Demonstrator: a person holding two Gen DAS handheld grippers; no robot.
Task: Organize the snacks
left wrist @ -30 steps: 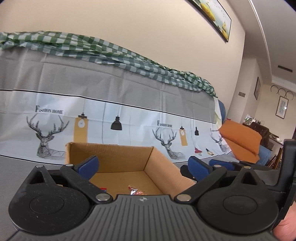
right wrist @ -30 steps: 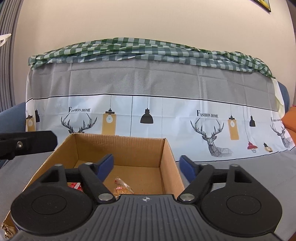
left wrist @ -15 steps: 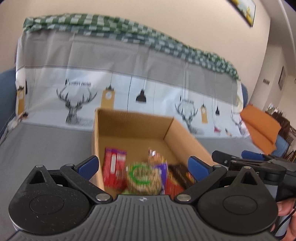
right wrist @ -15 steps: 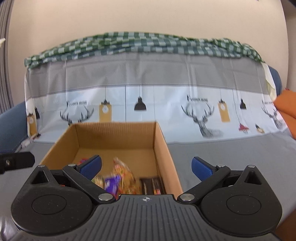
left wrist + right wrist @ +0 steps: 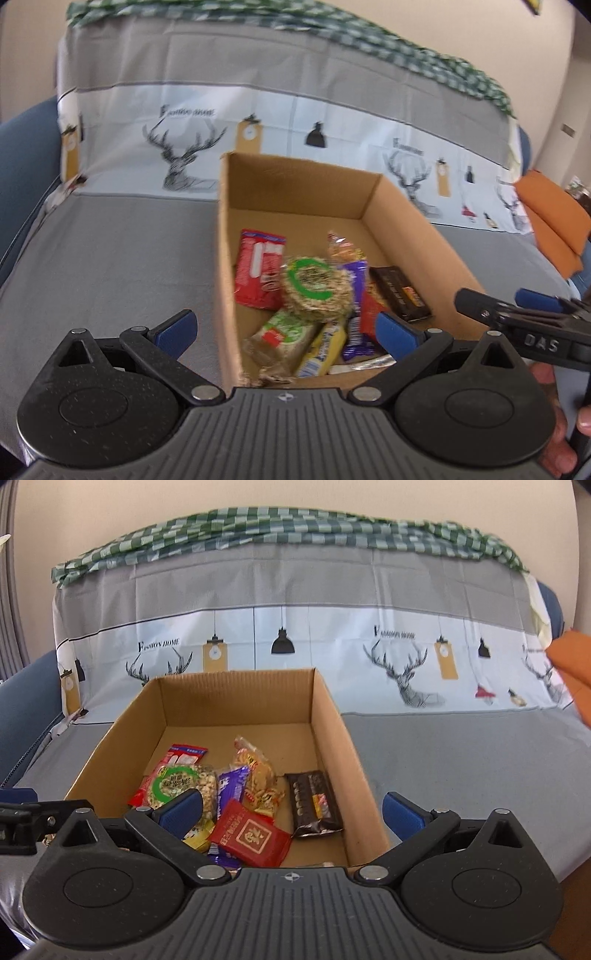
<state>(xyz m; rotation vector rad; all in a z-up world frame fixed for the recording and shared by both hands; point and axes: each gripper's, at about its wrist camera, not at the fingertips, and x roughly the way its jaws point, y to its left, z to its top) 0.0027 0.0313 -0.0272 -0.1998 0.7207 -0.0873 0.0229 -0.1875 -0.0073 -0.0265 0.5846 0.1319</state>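
An open cardboard box (image 5: pixel 295 177) (image 5: pixel 236 686) sits on the covered sofa seat and holds several snack packets. Among them are a red packet (image 5: pixel 258 273) (image 5: pixel 177 760), a round nut cake with a green ring (image 5: pixel 314 290) (image 5: pixel 183 782), a purple wrapper (image 5: pixel 232 786), a dark chocolate bar (image 5: pixel 400 293) (image 5: pixel 314 805) and a red square packet (image 5: pixel 249 834). My left gripper (image 5: pixel 284 330) is open above the box's near left corner, nothing between its fingers. My right gripper (image 5: pixel 291 810) is open wide over the box's near right wall, holding nothing.
A grey printed cover (image 5: pixel 443 657) with deer and lamps drapes the sofa back, a green checked cloth (image 5: pixel 280 528) on top. An orange cushion (image 5: pixel 554 218) lies at the right. The right gripper's body (image 5: pixel 524 328) and a hand (image 5: pixel 554 435) show at the left wrist view's right edge.
Both grippers have tilted downward and come in over the box, so the snacks inside now show. The right gripper's jaws have spread wider.
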